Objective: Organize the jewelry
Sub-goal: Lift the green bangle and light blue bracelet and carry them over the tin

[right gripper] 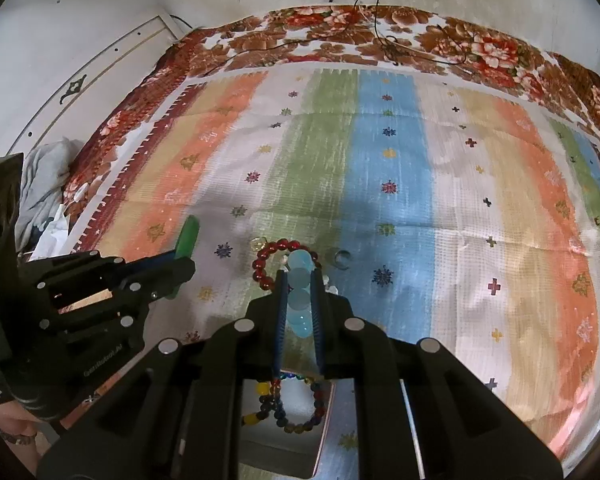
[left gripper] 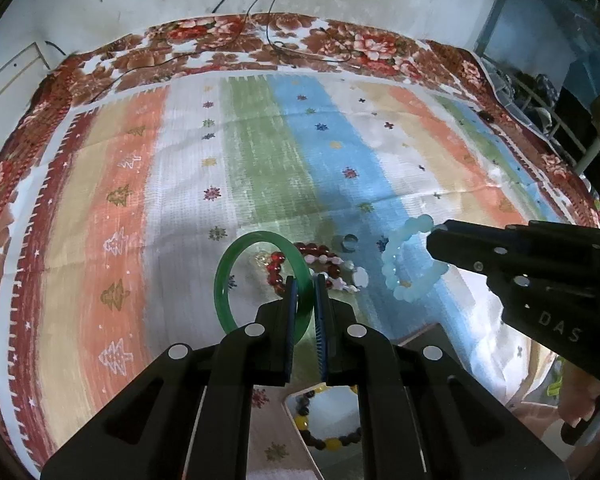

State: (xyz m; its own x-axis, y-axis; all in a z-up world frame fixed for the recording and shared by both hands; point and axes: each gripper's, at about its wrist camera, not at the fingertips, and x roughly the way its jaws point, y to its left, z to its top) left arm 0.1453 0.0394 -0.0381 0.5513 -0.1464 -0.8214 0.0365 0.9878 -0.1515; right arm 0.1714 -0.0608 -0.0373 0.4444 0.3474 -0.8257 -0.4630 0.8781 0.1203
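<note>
My left gripper (left gripper: 305,280) is shut on a green bangle (left gripper: 236,276) and holds it upright above the striped cloth; the bangle also shows edge-on in the right wrist view (right gripper: 188,236). My right gripper (right gripper: 300,276) is shut on a pale blue bead bracelet (right gripper: 300,280), which hangs from its tip in the left wrist view (left gripper: 396,264). A dark red bead bracelet (right gripper: 276,248) and a pink-and-white bead bracelet (left gripper: 332,260) lie on the cloth just beyond both grippers. A small silver ring (right gripper: 341,258) lies to their right.
A shallow tray (right gripper: 324,440) below the grippers holds multicoloured bead bracelets (right gripper: 292,408), also seen in the left wrist view (left gripper: 324,436). The striped cloth (left gripper: 260,152) covers a floral blanket (left gripper: 236,36). Cables (left gripper: 268,8) trail at the far edge. Clothes (right gripper: 44,184) lie far left.
</note>
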